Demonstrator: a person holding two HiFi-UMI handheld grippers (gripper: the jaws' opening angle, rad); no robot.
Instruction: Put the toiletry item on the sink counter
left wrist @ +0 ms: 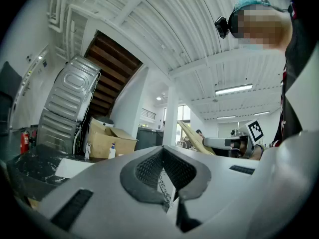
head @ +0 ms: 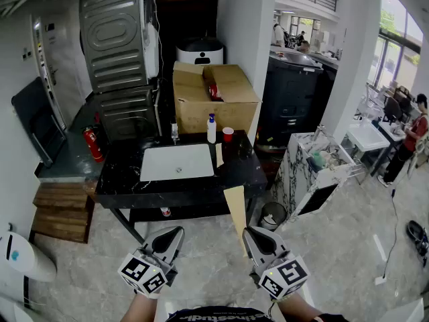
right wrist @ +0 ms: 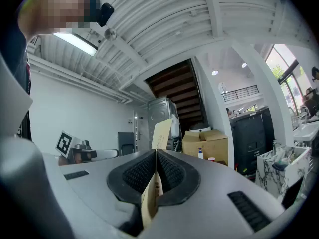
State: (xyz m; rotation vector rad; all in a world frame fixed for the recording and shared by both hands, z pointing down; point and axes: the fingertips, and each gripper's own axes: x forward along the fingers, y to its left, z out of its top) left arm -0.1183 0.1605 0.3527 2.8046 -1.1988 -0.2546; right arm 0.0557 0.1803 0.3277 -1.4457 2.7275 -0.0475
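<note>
Pinching a flat tan paper packet (right wrist: 162, 131) by its lower end, the jaws of our right gripper (head: 253, 237) grip only a thin edge, so we judge a jolt on the way could let it slide or swing free. The packet stands up beyond those jaws, well apart from the black marble bench (head: 238, 170) with its white basin (head: 177, 162). A release from here would land it on the floor. Our left gripper (head: 170, 237) has its jaws pressed together, with nothing we can make out between them.
</note>
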